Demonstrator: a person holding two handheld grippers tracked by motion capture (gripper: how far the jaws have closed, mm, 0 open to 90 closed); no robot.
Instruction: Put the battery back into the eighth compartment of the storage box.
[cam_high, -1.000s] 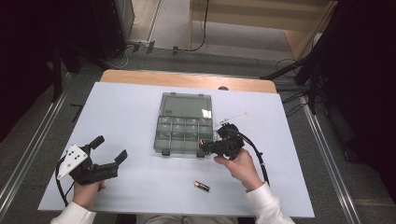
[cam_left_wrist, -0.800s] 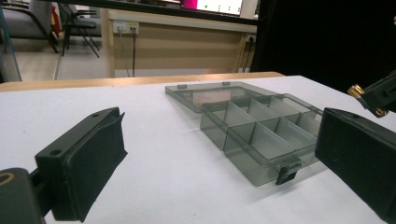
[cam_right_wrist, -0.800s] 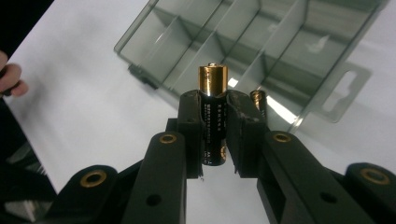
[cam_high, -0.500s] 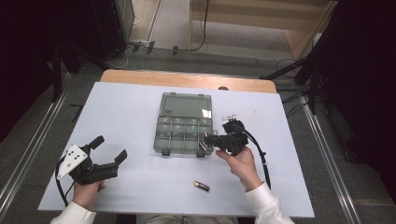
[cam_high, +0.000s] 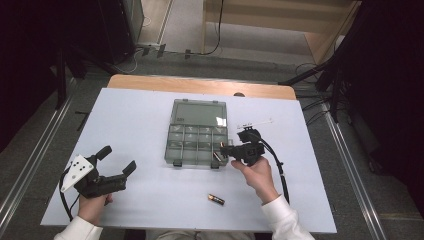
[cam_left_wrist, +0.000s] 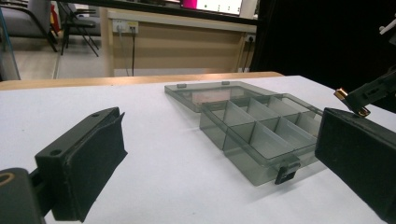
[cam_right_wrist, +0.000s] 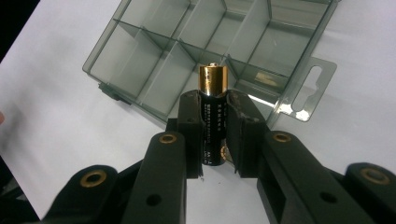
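A smoky clear compartment box (cam_high: 197, 137) lies open in the middle of the table, its lid flat behind it. My right gripper (cam_high: 224, 149) is at the box's front right corner, shut on a black-and-copper battery (cam_right_wrist: 213, 116). The battery's copper end sticks out past the pads and points at the box (cam_right_wrist: 154, 56). A second battery (cam_high: 216, 199) lies on the table in front of the box. My left gripper (cam_high: 118, 159) rests near the table's front left with its jaws wide apart and nothing between them. From there I see the box (cam_left_wrist: 261, 135) and the right gripper (cam_left_wrist: 369, 93).
The table is a white sheet (cam_high: 145, 115) with a wooden strip (cam_high: 200, 86) along the far edge. A metal rail (cam_high: 30, 155) runs along the left side, and cables lie on the floor (cam_high: 310, 65) beyond the table. The box's compartments look empty.
My right gripper, still holding the battery, has shifted slightly along the box's front right corner. The left gripper has stayed where it was.
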